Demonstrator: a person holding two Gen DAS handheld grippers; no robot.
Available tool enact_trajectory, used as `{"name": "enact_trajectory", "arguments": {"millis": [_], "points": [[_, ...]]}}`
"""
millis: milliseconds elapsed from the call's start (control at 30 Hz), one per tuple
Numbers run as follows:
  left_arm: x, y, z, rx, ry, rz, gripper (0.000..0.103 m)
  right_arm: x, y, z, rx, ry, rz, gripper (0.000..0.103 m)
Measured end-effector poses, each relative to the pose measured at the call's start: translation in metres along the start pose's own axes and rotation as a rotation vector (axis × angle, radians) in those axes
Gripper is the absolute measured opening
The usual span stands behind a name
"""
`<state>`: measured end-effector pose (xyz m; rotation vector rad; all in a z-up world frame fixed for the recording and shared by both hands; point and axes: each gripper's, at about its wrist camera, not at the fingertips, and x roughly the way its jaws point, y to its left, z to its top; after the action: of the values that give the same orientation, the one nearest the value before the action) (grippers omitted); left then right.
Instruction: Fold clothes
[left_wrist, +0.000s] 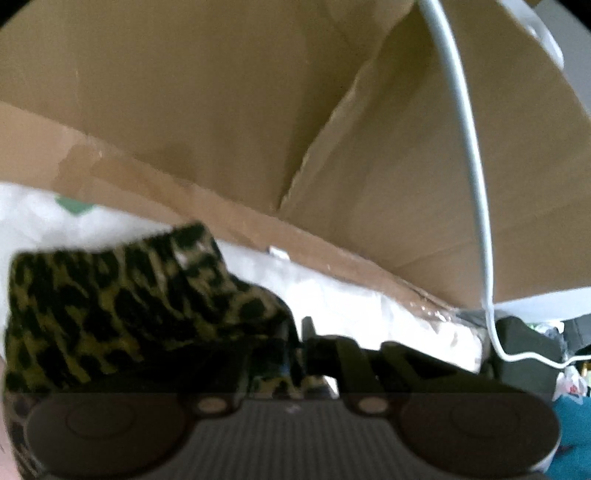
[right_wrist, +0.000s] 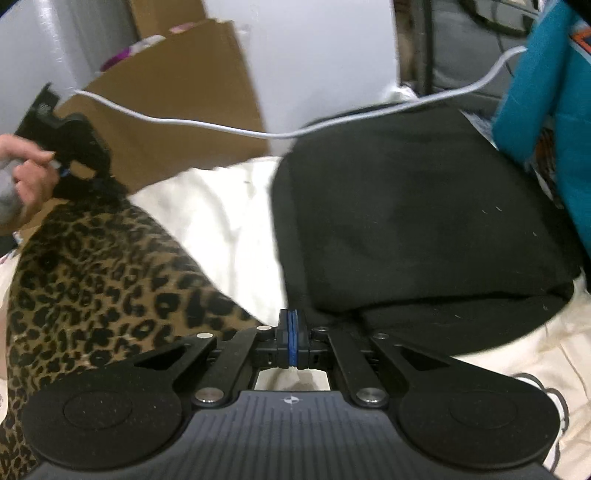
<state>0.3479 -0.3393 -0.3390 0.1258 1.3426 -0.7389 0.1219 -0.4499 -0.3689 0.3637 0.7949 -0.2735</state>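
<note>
A: Leopard-print garment (right_wrist: 99, 280) lay spread on the white bedding (right_wrist: 229, 229), left of the folded black garment (right_wrist: 413, 221) in the right wrist view. One end was bunched up at the left gripper (right_wrist: 79, 173), which a hand (right_wrist: 27, 173) held at upper left.

B: Left jaws?

A: In the left wrist view the leopard-print garment (left_wrist: 122, 302) was draped over the left gripper (left_wrist: 295, 343) and hid one finger. The picture was dark and blurred there. Cannot tell whether the jaws gripped the cloth or stood slightly apart.

B: Right jaws?

A: Right gripper (right_wrist: 292, 339) was fully closed, blue pads pressed together, nothing between them. It hung just above the white bedding, at the near edge of the black garment, with the leopard print just beside it on the left.

B: Surroundings?

A: Brown cardboard box (left_wrist: 240, 110) stood behind the bedding, flaps open. White cable (right_wrist: 258, 131) ran from the left gripper across the black garment toward the teal fabric (right_wrist: 546, 110) at upper right. The same cable (left_wrist: 469, 147) crossed the cardboard in the left wrist view.
</note>
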Motion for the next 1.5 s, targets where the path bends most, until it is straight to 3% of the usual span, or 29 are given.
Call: {"name": "enact_trajectory", "arguments": {"millis": [100, 200, 267, 333, 467, 567, 800, 900, 1167, 1333, 1433, 1500], "points": [[-0.005, -0.010, -0.008, 0.056, 0.044, -0.010, 0.028, -0.004, -0.008, 0.000, 0.057, -0.012, 0.017, 0.000], [-0.010, -0.019, -0.020, 0.086, 0.100, -0.024, 0.029, -0.009, -0.006, 0.001, 0.093, -0.028, 0.044, 0.000], [-0.010, -0.024, -0.029, 0.097, 0.136, -0.023, 0.035, -0.009, -0.002, 0.002, 0.103, -0.033, 0.057, 0.001], [-0.008, -0.030, -0.038, 0.106, 0.158, 0.006, 0.037, -0.009, 0.002, 0.002, 0.105, -0.034, 0.071, 0.001], [-0.001, -0.035, -0.048, 0.097, 0.170, 0.024, 0.036, -0.010, 0.010, 0.002, 0.093, -0.035, 0.089, 0.001], [0.003, -0.032, -0.055, 0.034, 0.175, 0.017, 0.032, -0.011, 0.012, 0.002, 0.075, -0.039, 0.096, 0.001], [0.013, -0.019, -0.060, -0.070, 0.172, 0.061, 0.007, -0.012, 0.015, 0.008, 0.065, -0.056, 0.135, 0.001], [0.009, -0.021, -0.061, -0.040, 0.160, 0.062, 0.001, -0.012, 0.021, 0.008, 0.049, -0.054, 0.152, 0.001], [-0.013, -0.038, -0.061, 0.022, 0.129, 0.015, 0.000, -0.017, 0.032, 0.007, 0.026, -0.068, 0.189, 0.001], [0.001, -0.030, -0.065, 0.012, 0.142, -0.004, 0.001, -0.006, 0.044, 0.008, 0.006, -0.030, 0.218, 0.001], [0.006, -0.028, -0.077, -0.015, 0.187, -0.008, 0.005, 0.009, 0.045, 0.006, 0.002, 0.008, 0.182, 0.001], [0.001, -0.029, -0.079, 0.012, 0.188, -0.014, 0.015, 0.018, 0.038, 0.007, 0.020, 0.031, 0.139, 0.001]]}}
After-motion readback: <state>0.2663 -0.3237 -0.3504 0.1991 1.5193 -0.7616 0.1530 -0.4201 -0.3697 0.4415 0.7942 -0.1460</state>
